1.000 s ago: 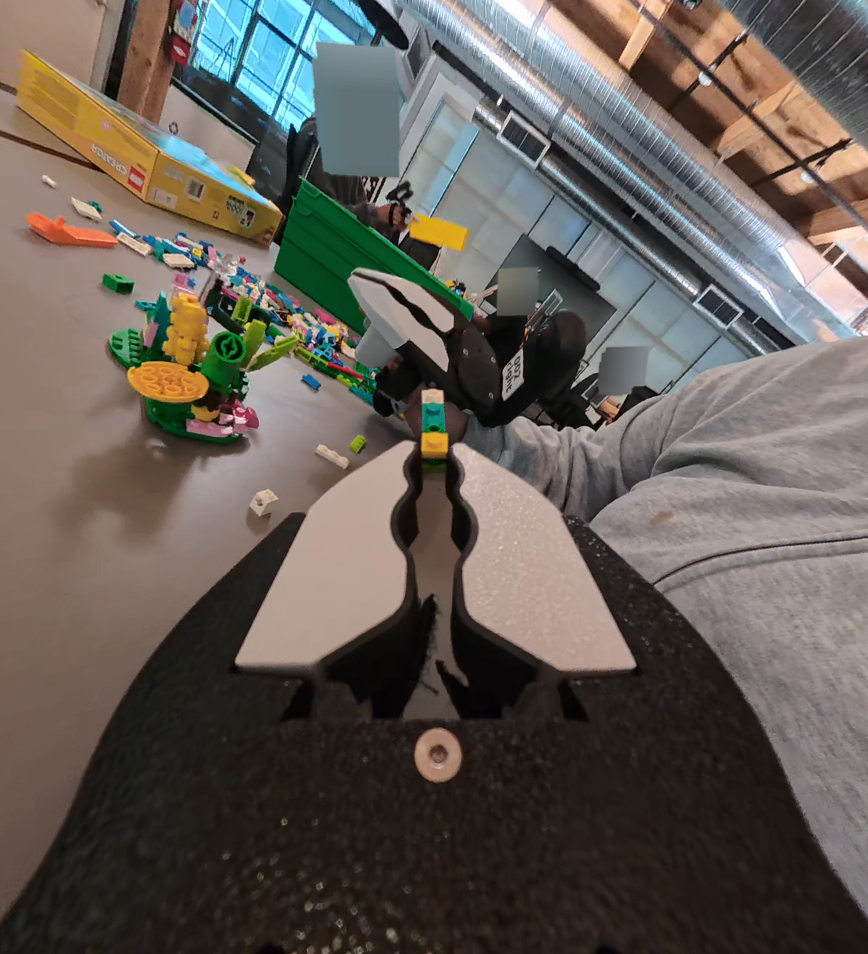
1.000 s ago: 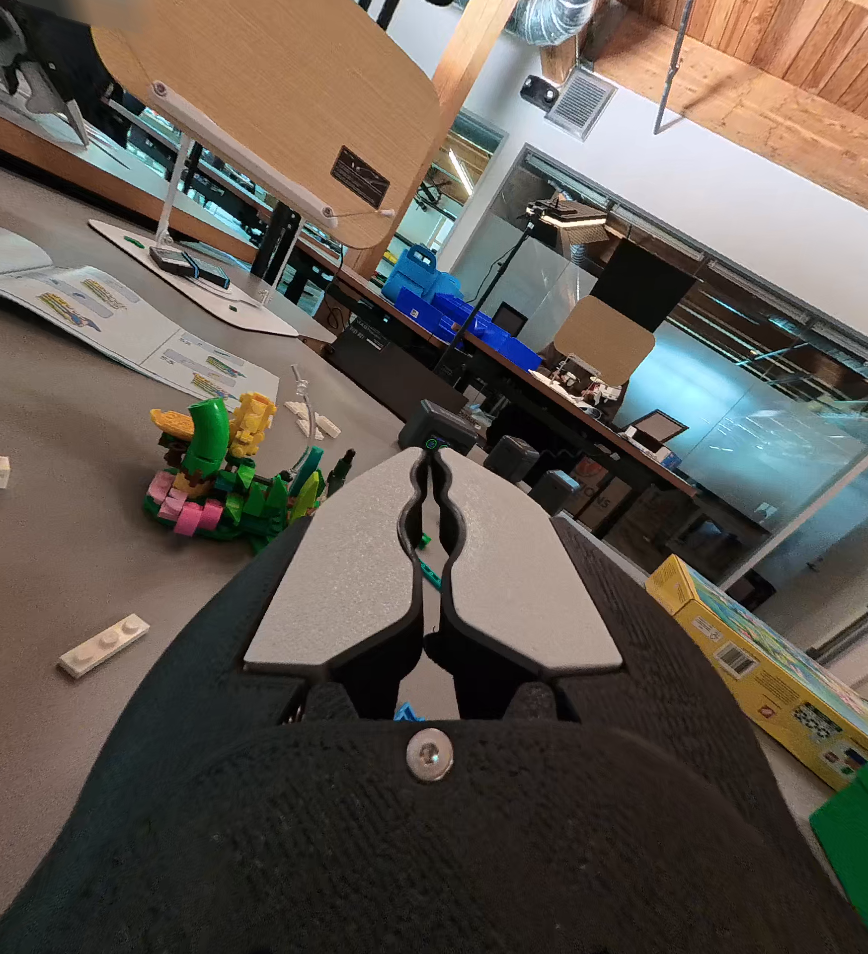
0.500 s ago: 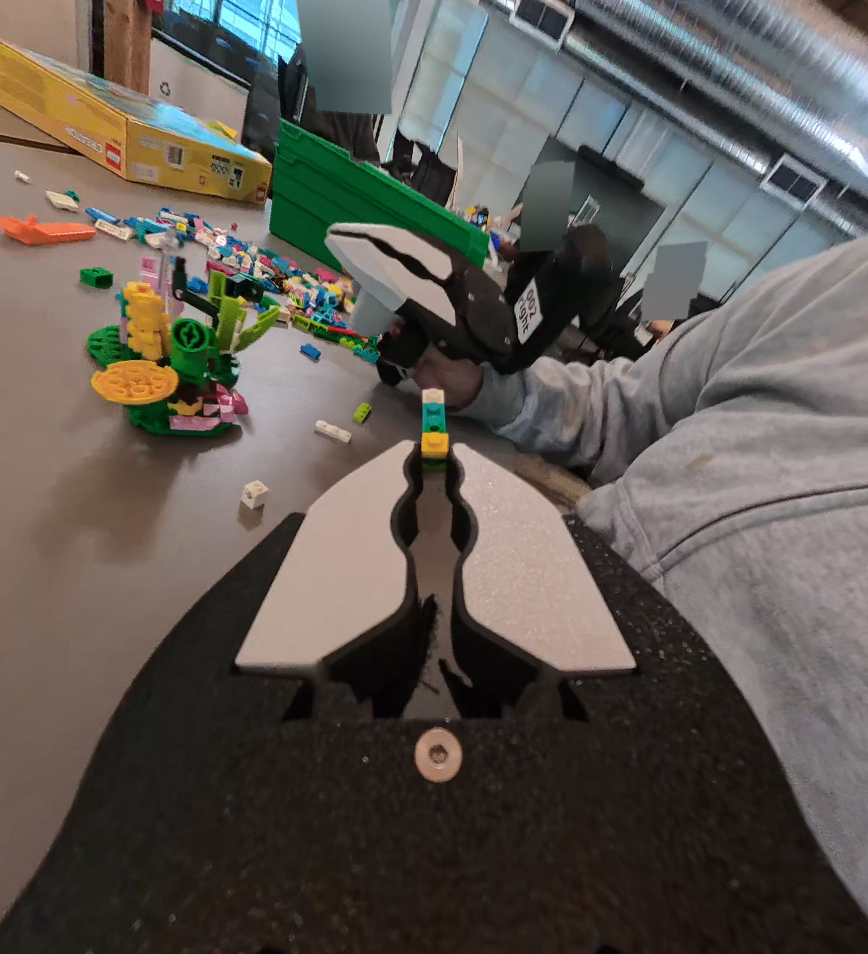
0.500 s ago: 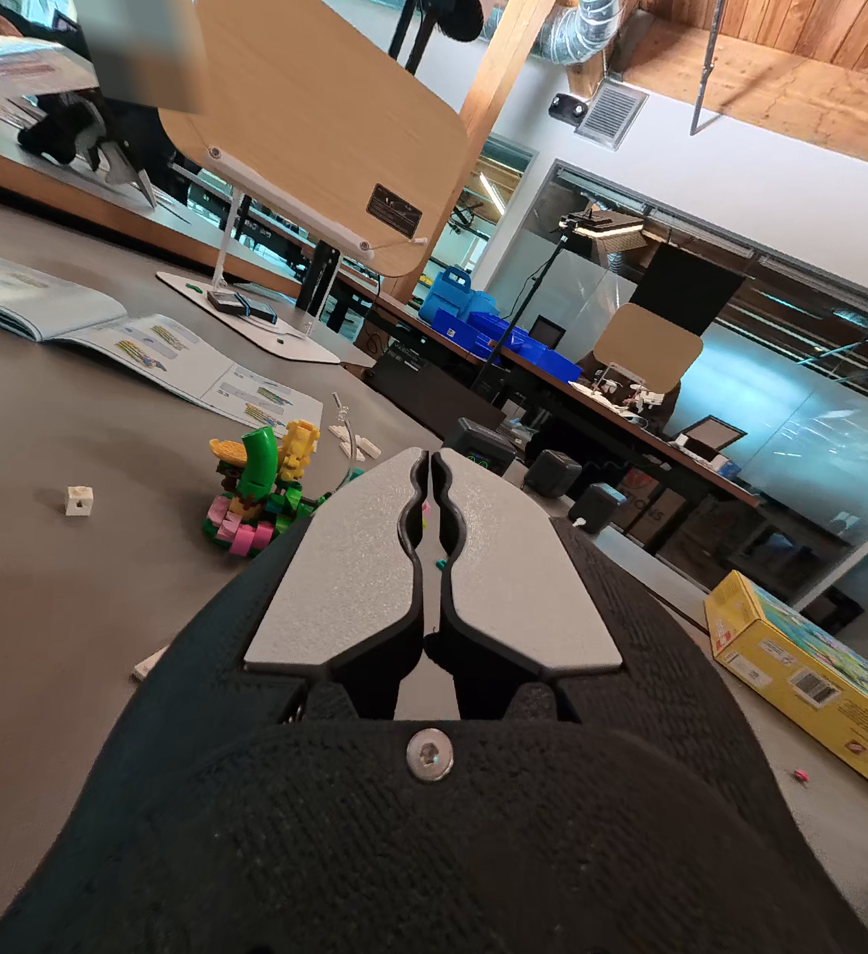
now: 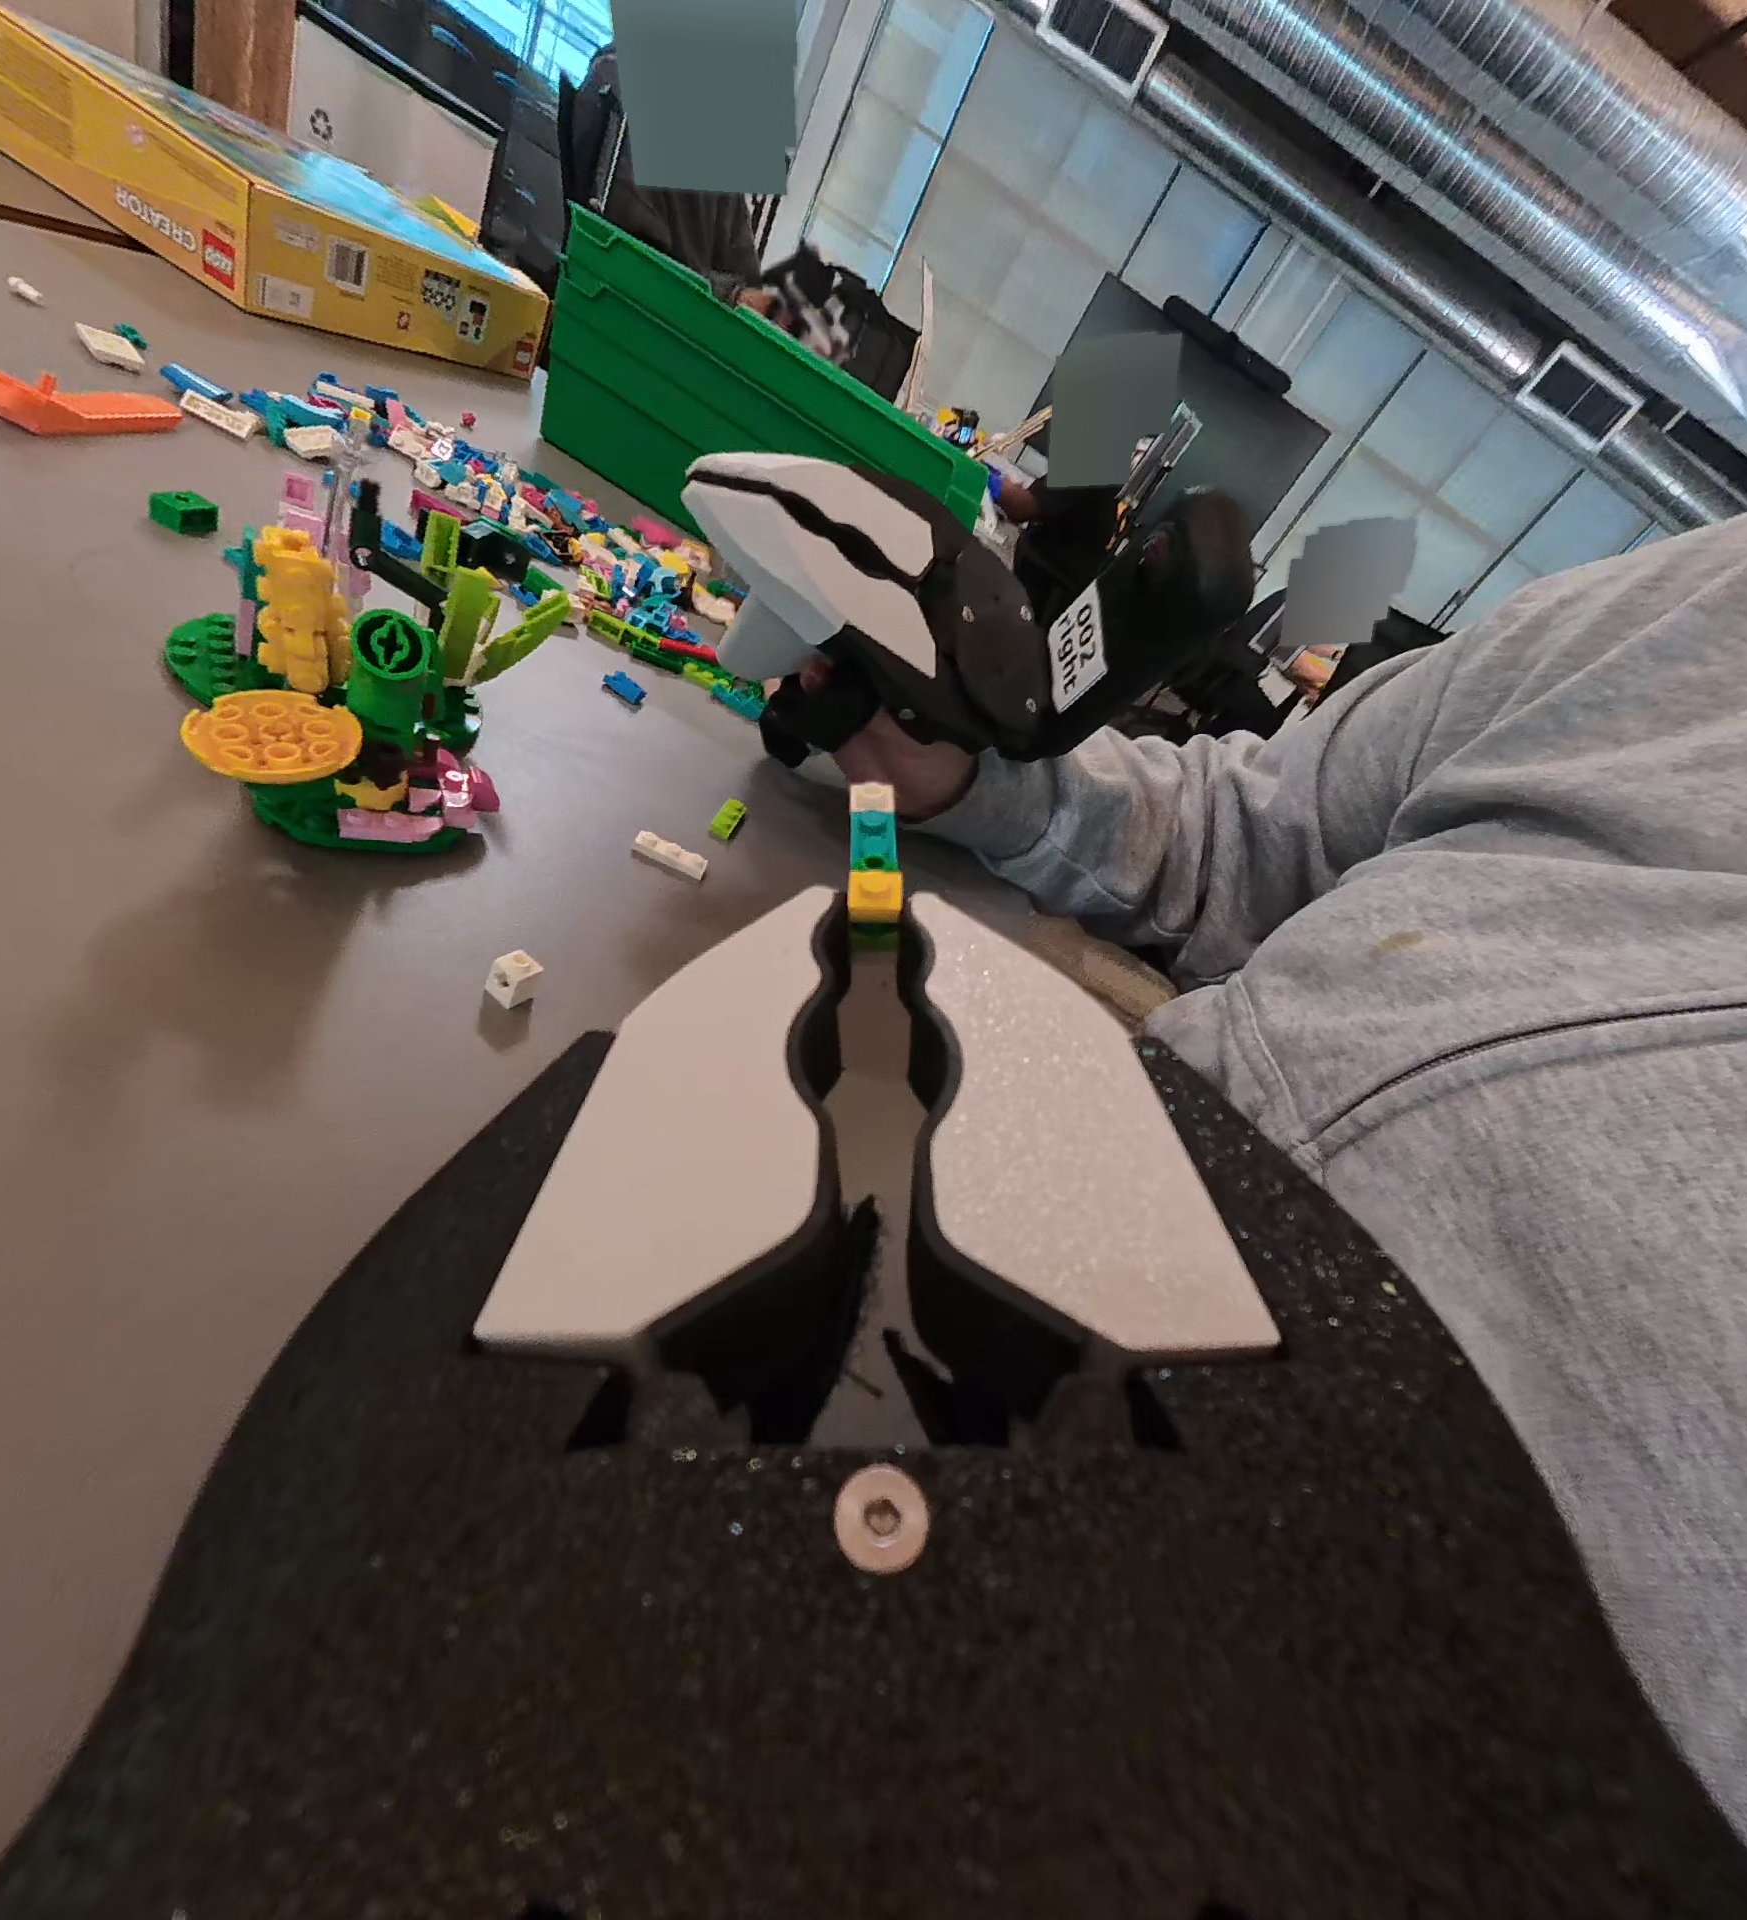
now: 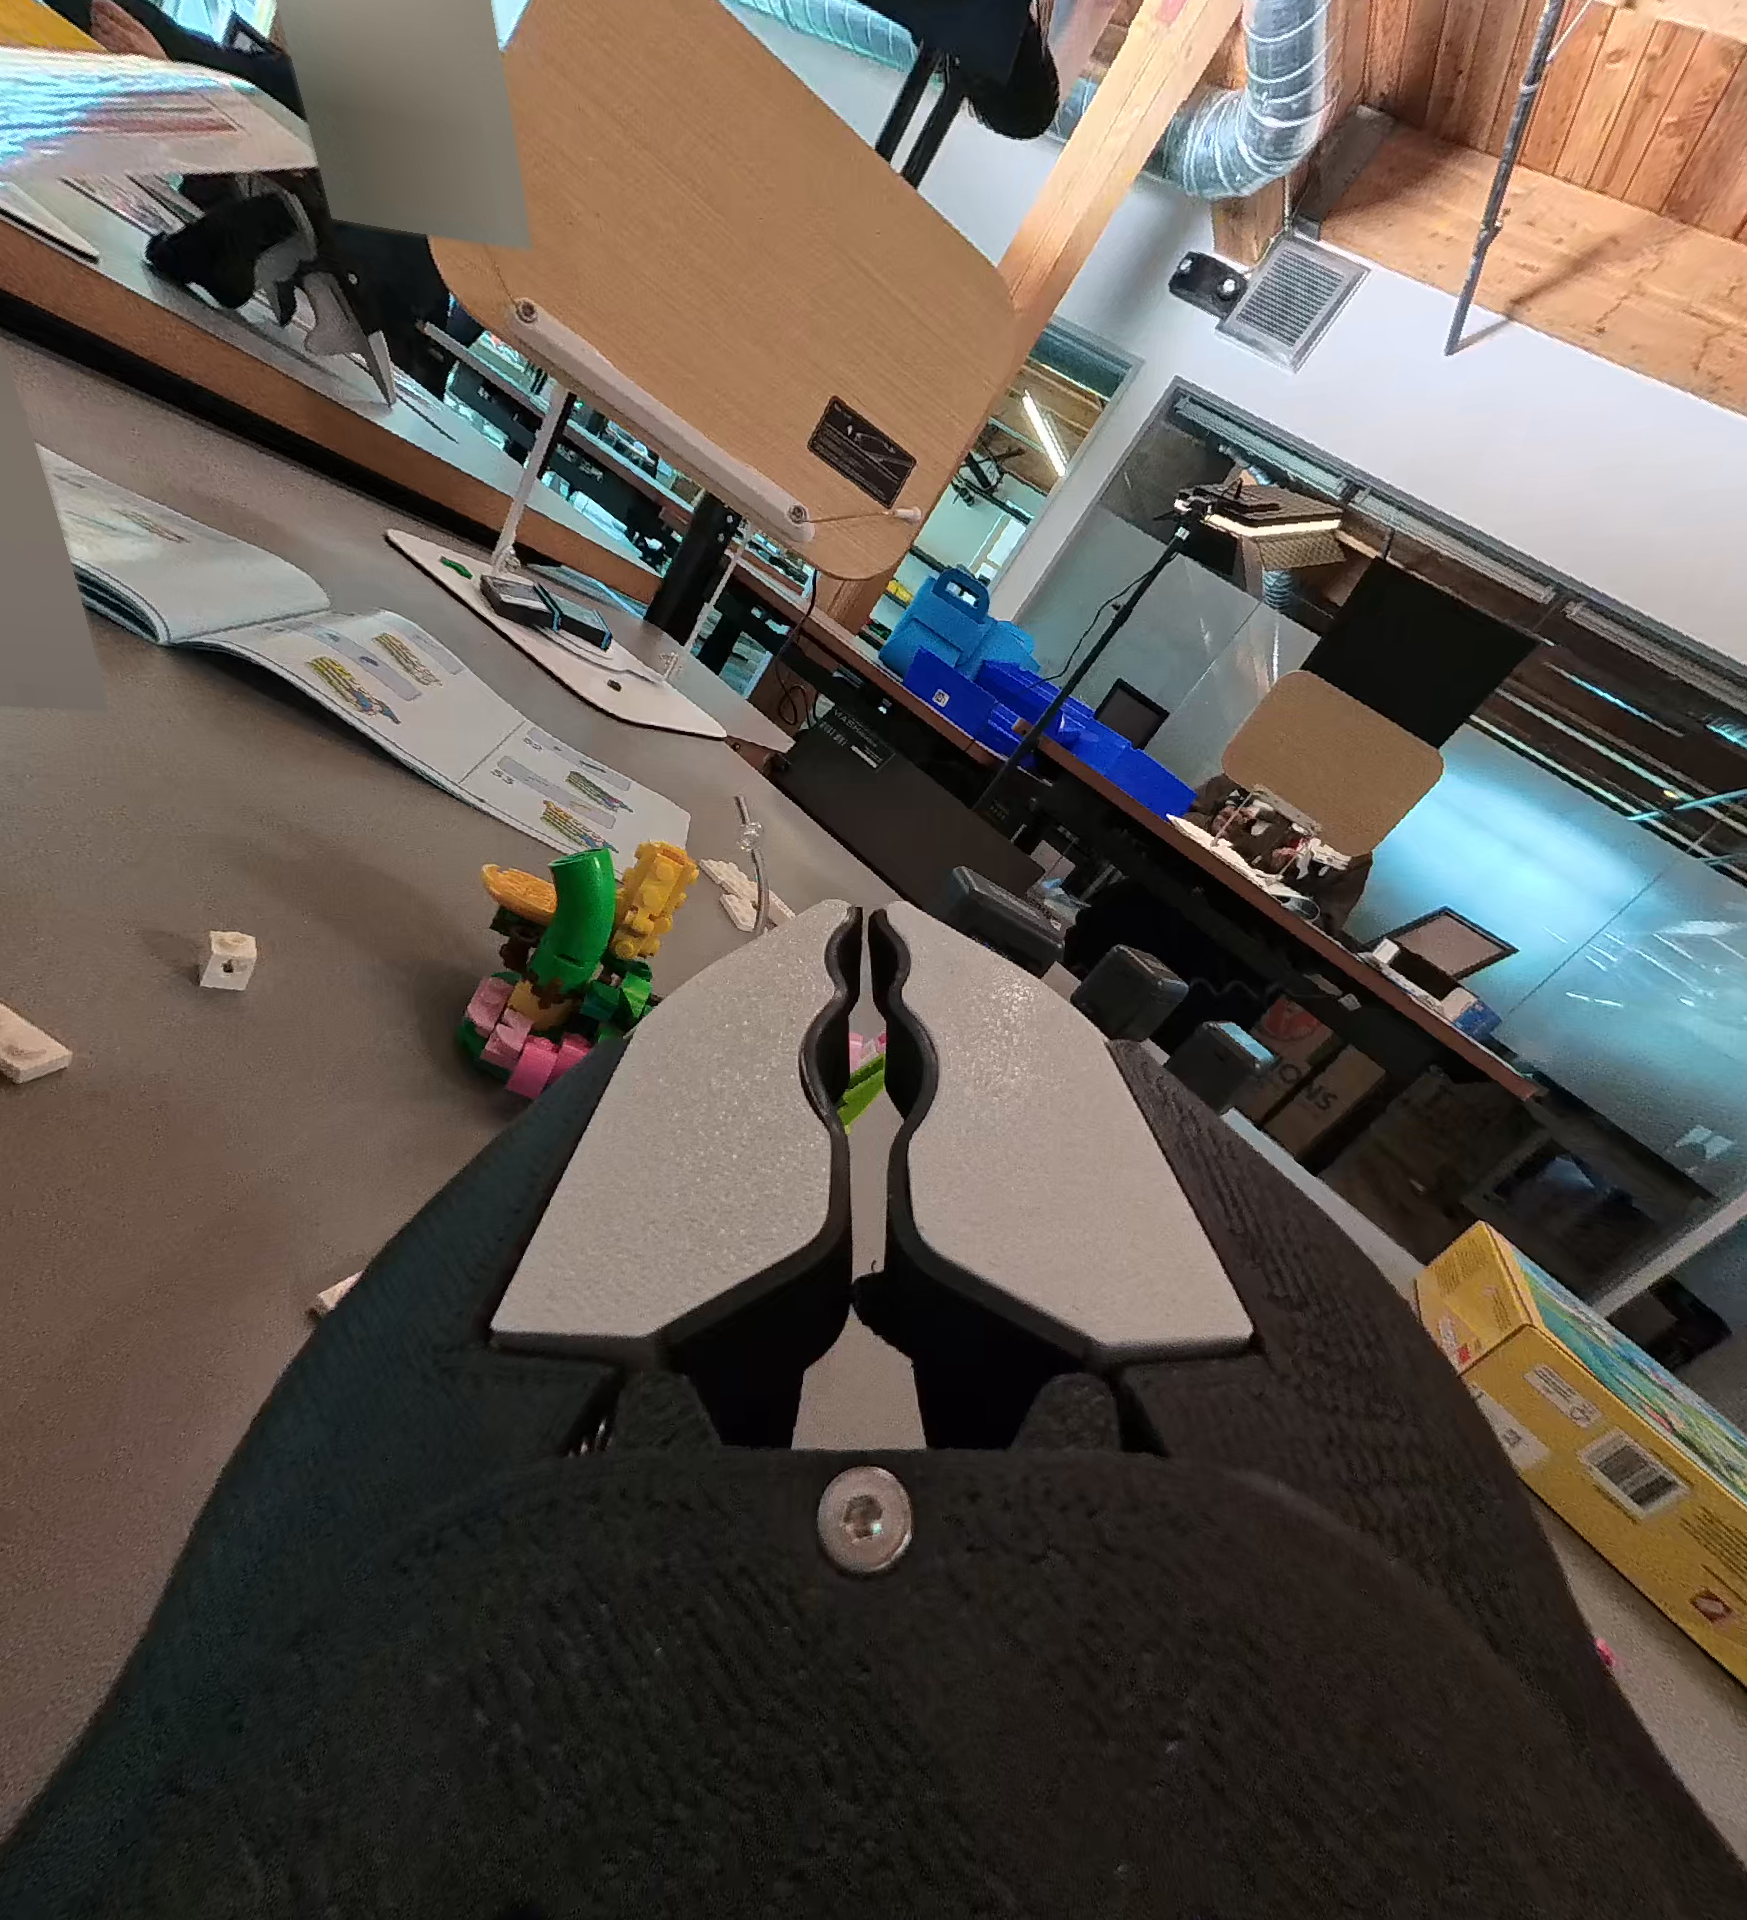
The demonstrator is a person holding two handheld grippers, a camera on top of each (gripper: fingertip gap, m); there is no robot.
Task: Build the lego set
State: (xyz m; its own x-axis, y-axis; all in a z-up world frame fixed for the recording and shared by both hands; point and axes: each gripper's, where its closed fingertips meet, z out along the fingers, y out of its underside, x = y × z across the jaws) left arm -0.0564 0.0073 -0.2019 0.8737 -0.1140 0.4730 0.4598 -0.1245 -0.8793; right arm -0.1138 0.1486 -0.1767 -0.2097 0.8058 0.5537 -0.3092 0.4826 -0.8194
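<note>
1. Left wrist view: left gripper (image 5: pixel 874 914) pinching a small brick stack (image 5: pixel 873 857), yellow, teal and white, at the fingertips above the grey table (image 5: pixel 121 1039); flower model (image 5: pixel 329 686) sitting well to the left, white cube brick (image 5: pixel 513 978) lying nearer.
2. Right wrist view: right gripper (image 6: pixel 864 920) closing tip to tip on nothing, hovering just right of the flower model (image 6: pixel 568 966); open booklet (image 6: pixel 381 665) lying beyond.

The left gripper (image 5: pixel 874 914) pinches a small stacked brick piece (image 5: pixel 874 868); the right gripper (image 6: pixel 864 920), raised, has its fingertips together.
</note>
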